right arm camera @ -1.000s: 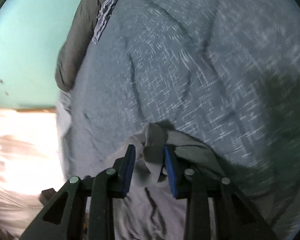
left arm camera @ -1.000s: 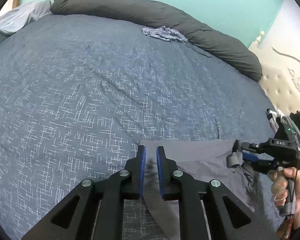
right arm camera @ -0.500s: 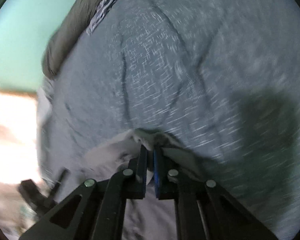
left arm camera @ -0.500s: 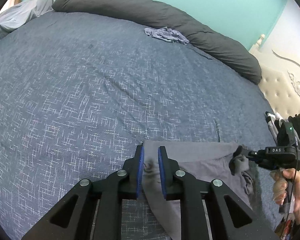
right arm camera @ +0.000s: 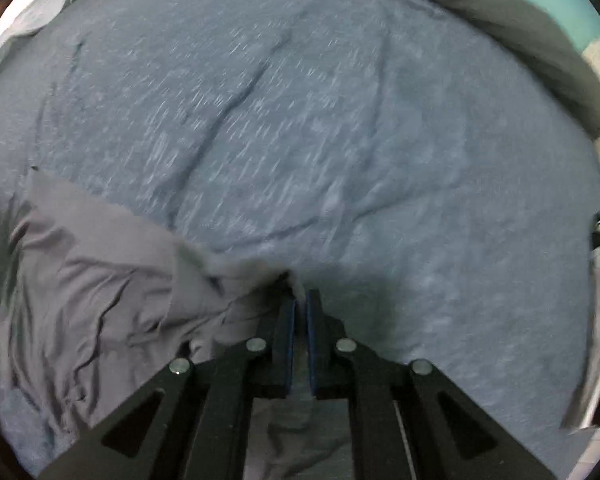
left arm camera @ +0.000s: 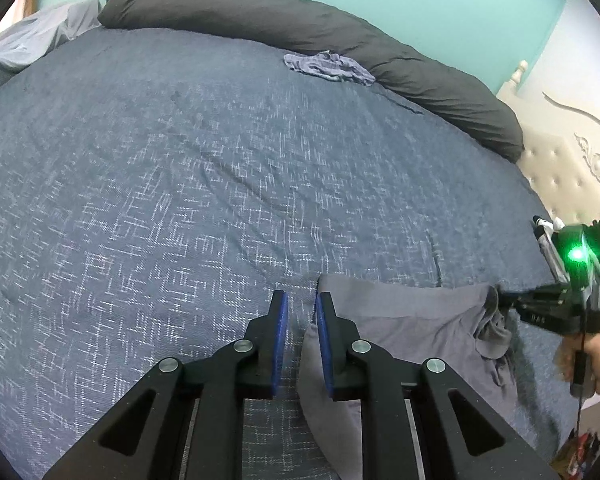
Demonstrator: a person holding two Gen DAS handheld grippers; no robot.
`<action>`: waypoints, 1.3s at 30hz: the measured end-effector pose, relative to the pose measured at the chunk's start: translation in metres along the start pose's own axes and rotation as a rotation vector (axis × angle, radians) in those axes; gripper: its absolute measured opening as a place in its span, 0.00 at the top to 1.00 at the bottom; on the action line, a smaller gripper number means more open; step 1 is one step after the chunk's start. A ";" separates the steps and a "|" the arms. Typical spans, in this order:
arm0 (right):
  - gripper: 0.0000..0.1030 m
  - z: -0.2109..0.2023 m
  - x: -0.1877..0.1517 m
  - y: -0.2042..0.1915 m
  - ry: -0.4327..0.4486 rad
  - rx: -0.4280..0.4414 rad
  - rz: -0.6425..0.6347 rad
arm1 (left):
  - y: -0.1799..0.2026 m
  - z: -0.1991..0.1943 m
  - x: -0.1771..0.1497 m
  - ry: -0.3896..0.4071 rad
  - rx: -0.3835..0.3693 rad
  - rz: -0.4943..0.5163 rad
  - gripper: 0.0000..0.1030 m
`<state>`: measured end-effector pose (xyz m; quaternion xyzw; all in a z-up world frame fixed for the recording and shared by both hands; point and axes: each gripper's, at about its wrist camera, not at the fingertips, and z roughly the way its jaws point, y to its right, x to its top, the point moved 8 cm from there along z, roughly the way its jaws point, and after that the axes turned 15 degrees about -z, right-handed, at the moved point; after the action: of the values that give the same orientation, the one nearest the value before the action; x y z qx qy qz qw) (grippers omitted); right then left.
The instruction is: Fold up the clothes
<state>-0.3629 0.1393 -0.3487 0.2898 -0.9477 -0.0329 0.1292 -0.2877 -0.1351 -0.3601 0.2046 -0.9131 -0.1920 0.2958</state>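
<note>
In the left wrist view my left hand-held gripper is spread a little with nothing between its pads; the grey cloth lies just right of it on the near bed. In the right wrist view my right hand-held gripper pinches the cloth's edge.

Blue bedspread is showing white crosshatch flecks; grey garment lower right; charcoal bolster lying across the top.
</note>
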 end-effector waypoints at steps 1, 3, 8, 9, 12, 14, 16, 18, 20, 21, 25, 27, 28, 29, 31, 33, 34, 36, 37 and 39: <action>0.95 0.001 -0.002 -0.005 0.003 0.009 -0.005 | 0.000 0.001 0.000 -0.004 -0.005 -0.006 0.84; 0.95 0.000 -0.004 -0.014 0.022 0.032 -0.006 | 0.000 0.004 -0.001 -0.010 -0.014 -0.015 0.83; 0.92 -0.014 -0.003 -0.024 0.115 0.126 0.046 | 0.001 0.016 -0.003 -0.034 -0.012 -0.029 0.72; 0.92 -0.018 -0.003 -0.026 0.134 0.144 0.057 | 0.002 0.020 -0.003 -0.040 -0.014 -0.033 0.72; 0.92 -0.020 -0.007 -0.028 0.150 0.210 0.105 | 0.004 0.030 -0.005 -0.057 -0.019 -0.044 0.66; 0.91 -0.019 -0.020 -0.026 0.153 0.235 0.136 | 0.005 0.037 -0.006 -0.069 -0.022 -0.052 0.63; 0.91 -0.020 -0.029 -0.021 0.170 0.265 0.185 | 0.009 0.043 -0.008 -0.080 -0.035 -0.059 0.63; 0.88 -0.024 -0.042 -0.015 0.198 0.308 0.253 | 0.012 0.048 -0.008 -0.081 -0.042 -0.053 0.64; 0.84 -0.028 -0.045 -0.008 0.232 0.336 0.303 | 0.015 0.051 -0.008 -0.078 -0.047 -0.043 0.64; 0.82 -0.030 -0.046 -0.004 0.245 0.345 0.321 | 0.016 0.052 -0.008 -0.079 -0.049 -0.040 0.71; 0.79 -0.031 -0.051 0.010 0.286 0.403 0.395 | 0.020 0.056 -0.008 -0.085 -0.056 -0.025 0.94; 0.74 -0.029 -0.053 0.016 0.289 0.420 0.425 | 0.021 0.051 -0.007 -0.072 -0.060 -0.018 0.95; 0.71 -0.026 -0.054 0.019 0.282 0.422 0.434 | 0.021 0.048 -0.005 -0.063 -0.062 -0.015 0.96; 0.71 -0.023 -0.055 0.021 0.276 0.424 0.443 | 0.021 0.045 -0.004 -0.053 -0.065 -0.014 0.96; 0.71 -0.018 -0.057 0.025 0.262 0.427 0.461 | 0.020 0.037 0.001 -0.029 -0.070 -0.017 0.96; 0.71 -0.010 -0.059 0.028 0.232 0.386 0.450 | 0.018 0.029 0.005 -0.009 -0.080 -0.022 0.96; 0.71 -0.007 -0.061 0.029 0.226 0.379 0.455 | 0.017 0.025 0.007 0.004 -0.085 -0.024 0.96; 0.75 -0.005 -0.060 0.025 0.225 0.382 0.441 | 0.015 0.015 0.013 0.032 -0.089 -0.028 0.96; 0.81 -0.003 -0.059 0.024 0.225 0.383 0.433 | 0.014 0.009 0.016 0.046 -0.093 -0.029 0.96; 0.93 -0.011 -0.053 0.019 0.232 0.330 0.376 | 0.013 0.000 0.019 0.067 -0.100 -0.028 0.97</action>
<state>-0.3281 0.1851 -0.3474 0.1280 -0.9563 0.1798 0.1916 -0.3055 -0.1332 -0.3450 0.2088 -0.8889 -0.2345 0.3335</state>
